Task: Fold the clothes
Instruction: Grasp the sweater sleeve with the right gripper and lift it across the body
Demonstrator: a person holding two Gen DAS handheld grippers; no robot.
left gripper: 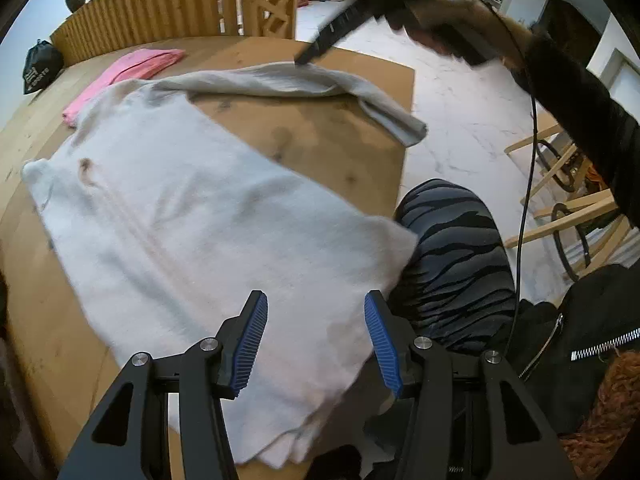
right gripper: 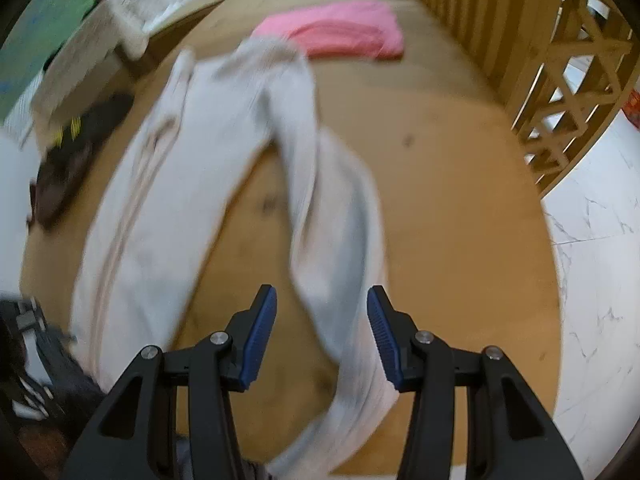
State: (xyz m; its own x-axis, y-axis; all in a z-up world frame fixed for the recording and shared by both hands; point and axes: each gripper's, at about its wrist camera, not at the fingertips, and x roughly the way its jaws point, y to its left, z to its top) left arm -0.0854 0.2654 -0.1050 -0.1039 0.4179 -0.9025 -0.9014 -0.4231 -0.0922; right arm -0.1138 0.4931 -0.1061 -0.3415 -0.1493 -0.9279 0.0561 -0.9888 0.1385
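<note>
While the left gripper (left gripper: 316, 340) hovers low over the near hem of the white sweater (left gripper: 192, 216), its blue pads (left gripper: 252, 344) stand wide apart with nothing between them, not touching the fabric as far as I can tell. The sweater lies spread flat on the wooden table (left gripper: 328, 148), body toward the camera, one sleeve (left gripper: 304, 84) stretched across the far side with its cuff hanging near the table edge. The right gripper (left gripper: 308, 56), seen from the left wrist view, reaches in from above on a dark-sleeved arm (left gripper: 580, 108), tip at or just above that sleeve; contact unclear, blurred. In the right wrist view the right gripper (right gripper: 322, 332) points down at the sleeve (right gripper: 332, 216), jaws wide open, nothing gripped; the sleeve runs under the gap between the pads. Frame is motion-blurred. A folded pink garment (left gripper: 124, 76) sits on the table just beyond the sweater's shoulder. The person's zebra-patterned leg (left gripper: 452, 264) is at the table's near corner, beside the hem.
</note>
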